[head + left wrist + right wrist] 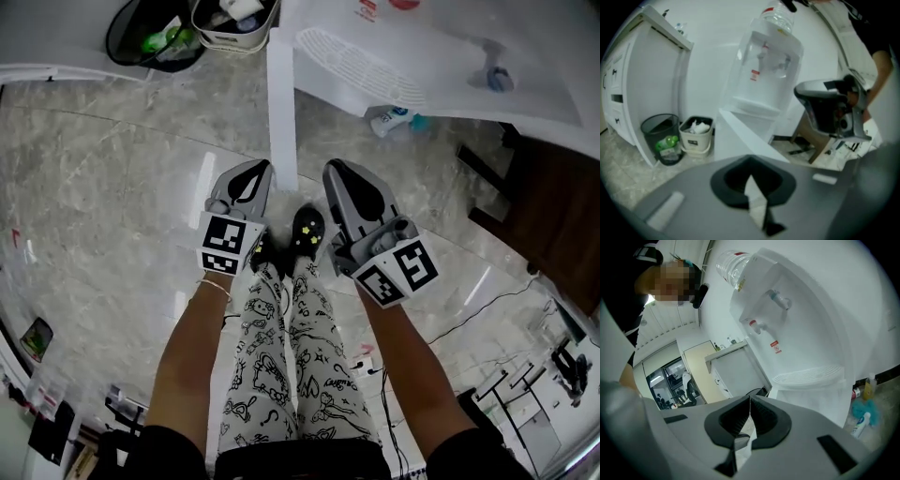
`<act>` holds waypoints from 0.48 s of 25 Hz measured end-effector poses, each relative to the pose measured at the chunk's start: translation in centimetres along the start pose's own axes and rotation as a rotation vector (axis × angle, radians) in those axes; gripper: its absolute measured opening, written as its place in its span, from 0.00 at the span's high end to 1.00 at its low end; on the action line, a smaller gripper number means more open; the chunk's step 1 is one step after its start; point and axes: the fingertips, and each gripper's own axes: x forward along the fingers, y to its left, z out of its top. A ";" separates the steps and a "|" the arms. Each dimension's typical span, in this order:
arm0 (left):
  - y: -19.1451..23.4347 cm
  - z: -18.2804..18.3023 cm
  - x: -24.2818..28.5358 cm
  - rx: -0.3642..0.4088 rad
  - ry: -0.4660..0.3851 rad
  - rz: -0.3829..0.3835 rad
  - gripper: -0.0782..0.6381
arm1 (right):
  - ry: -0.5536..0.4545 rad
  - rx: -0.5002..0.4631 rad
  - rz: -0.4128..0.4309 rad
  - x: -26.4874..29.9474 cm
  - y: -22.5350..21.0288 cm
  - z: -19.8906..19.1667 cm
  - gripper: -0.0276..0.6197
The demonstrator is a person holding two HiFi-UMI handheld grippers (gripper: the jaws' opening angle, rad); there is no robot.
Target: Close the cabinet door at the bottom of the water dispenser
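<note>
Door: the white cabinet door stands swung open, edge-on, under the white water dispenser.
Left gripper: jaws clenched, empty, just beside the door's free edge, probably to push it.
Right gripper: jaws clenched, empty, on the other side.

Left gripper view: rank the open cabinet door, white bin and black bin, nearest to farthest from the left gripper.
1. Open cabinet door, dead ahead, its edge pointing at the left gripper.
2. Tie: white bin and black bin, on the floor to the left; too close to call.
</note>
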 end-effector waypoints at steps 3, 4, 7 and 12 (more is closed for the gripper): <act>-2.6 1.3 2.2 0.014 -0.010 -0.050 0.90 | -0.013 0.000 -0.032 -1.6 -1.8 0.6 0.93; -3.1 1.8 2.9 0.018 -0.016 -0.061 0.90 | -0.019 0.001 -0.047 -2.2 -2.5 0.8 0.93; -4.3 3.1 5.1 0.050 -0.019 -0.095 0.90 | -0.041 0.006 -0.090 -3.7 -4.4 1.5 0.93; -6.6 4.8 8.5 0.092 -0.025 -0.132 0.90 | -0.077 0.023 -0.133 -5.8 -6.7 2.3 0.93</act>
